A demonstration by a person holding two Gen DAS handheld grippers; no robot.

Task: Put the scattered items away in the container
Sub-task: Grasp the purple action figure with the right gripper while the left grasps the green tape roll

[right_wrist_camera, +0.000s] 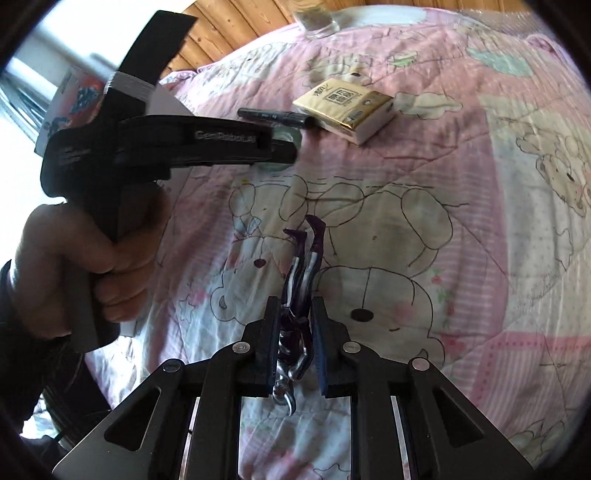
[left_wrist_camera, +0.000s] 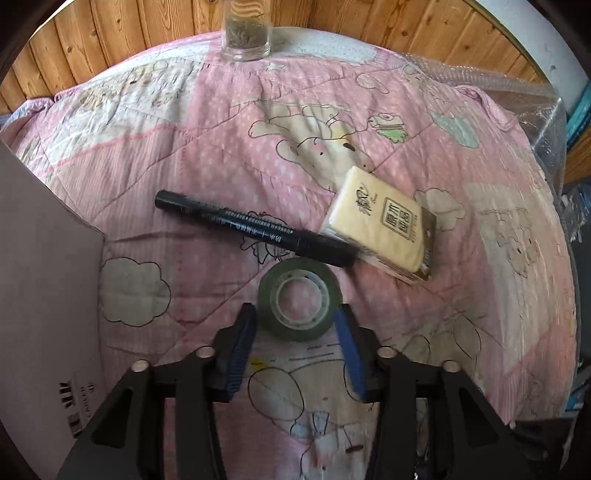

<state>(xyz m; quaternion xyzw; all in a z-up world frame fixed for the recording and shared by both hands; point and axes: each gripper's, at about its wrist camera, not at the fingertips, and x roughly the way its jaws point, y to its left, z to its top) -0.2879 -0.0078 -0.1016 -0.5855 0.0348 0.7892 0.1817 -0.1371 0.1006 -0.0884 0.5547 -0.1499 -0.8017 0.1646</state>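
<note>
Setting: a home, likely a bedroom. Ahead of the fingers spreads a pink quilt [left_wrist_camera: 229,155] printed with cartoon bears and clouds. Beyond it, knotty wood-panelled wall [left_wrist_camera: 110,40]. Glass jar [left_wrist_camera: 246,33] stands at the quilt's far edge. Daylight enters at the left in the right wrist view.

The left gripper [left_wrist_camera: 297,319] is spread wide, its blue pads [left_wrist_camera: 242,341] flanking the near half of a tape roll [left_wrist_camera: 299,299] lying flat on the pink quilt [left_wrist_camera: 221,147]. A black marker [left_wrist_camera: 255,228] lies just beyond, at 12 o'clock. Its cap end touches a tissue pack [left_wrist_camera: 384,225] at 2 o'clock. A glass jar [left_wrist_camera: 246,33] stands far off at 12 o'clock. A box wall [left_wrist_camera: 48,280] fills 9 o'clock.
</note>
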